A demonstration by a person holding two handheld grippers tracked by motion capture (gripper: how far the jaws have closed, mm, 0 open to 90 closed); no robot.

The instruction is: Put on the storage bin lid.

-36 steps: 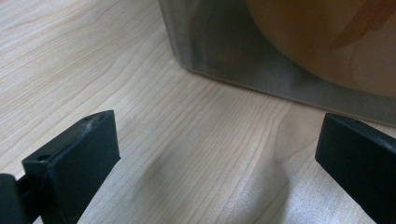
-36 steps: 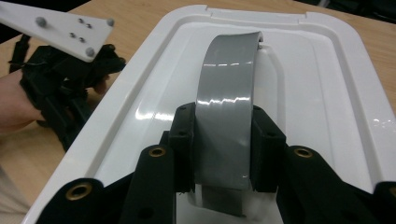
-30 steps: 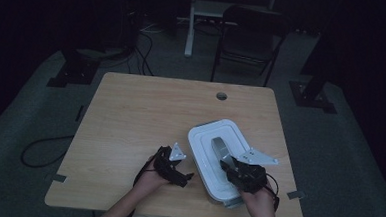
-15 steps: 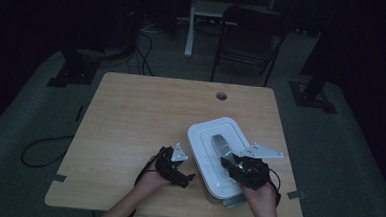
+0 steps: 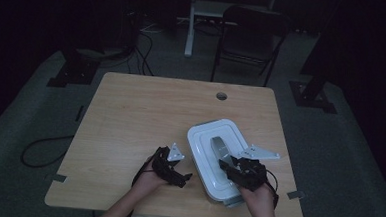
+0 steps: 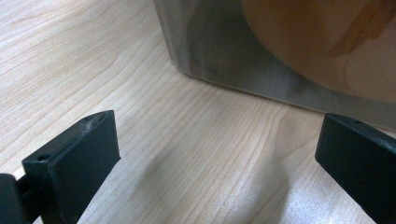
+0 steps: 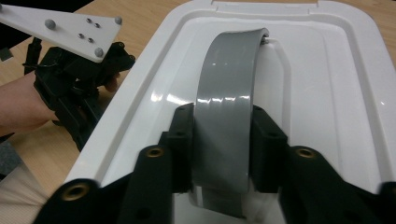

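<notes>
A white lidded container [image 5: 203, 141] stands on the right half of the wooden table [image 5: 146, 111]. A grey strap handle [image 7: 229, 79] arches over its lid [image 7: 322, 70]. My right gripper [image 7: 223, 119] is shut on the near end of that handle, one jaw on each side. In the high view the right gripper [image 5: 227, 165] sits over the lid's near part. My left gripper [image 5: 181, 178] rests low at the container's left side, open. Between its spread jaws I see bare wood in the left gripper view, where the left gripper [image 6: 217, 154] faces the container's translucent wall [image 6: 210, 56]. Something tan shows through that wall.
The table has a cable hole [image 5: 221, 96] near its far edge and free wood to the left and behind the container. A dark chair [image 5: 250, 36] and stand legs [image 5: 73, 67] are on the floor beyond. The room is dim.
</notes>
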